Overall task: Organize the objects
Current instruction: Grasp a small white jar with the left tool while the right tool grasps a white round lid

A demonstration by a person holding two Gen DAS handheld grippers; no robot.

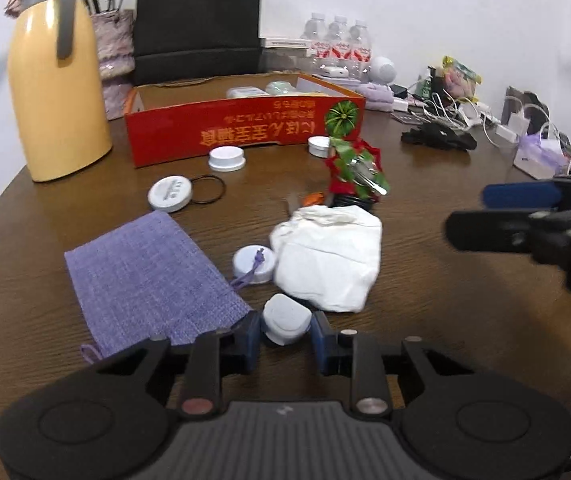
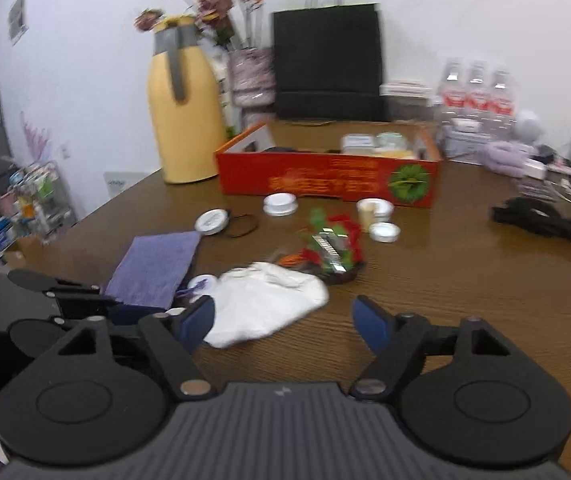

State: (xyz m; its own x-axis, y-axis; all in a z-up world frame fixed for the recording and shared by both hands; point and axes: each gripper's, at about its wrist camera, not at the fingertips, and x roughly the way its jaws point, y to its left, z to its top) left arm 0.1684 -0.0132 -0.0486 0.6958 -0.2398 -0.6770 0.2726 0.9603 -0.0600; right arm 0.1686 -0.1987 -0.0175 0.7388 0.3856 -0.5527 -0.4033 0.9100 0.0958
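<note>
brown wooden table (image 1: 445, 304) carries a red cardboard box (image 1: 245, 128), a purple woven pouch (image 1: 145, 276) and a crumpled white cloth (image 1: 325, 256). left gripper (image 1: 285, 330) tilts downward, its blue pads (image 1: 251, 330) clasping a small white lidded case (image 1: 285, 316) beside the pouch. right gripper (image 2: 285, 320) hangs low over the table near the cloth, fingers (image 2: 371, 324) spread with nothing between them.
</note>
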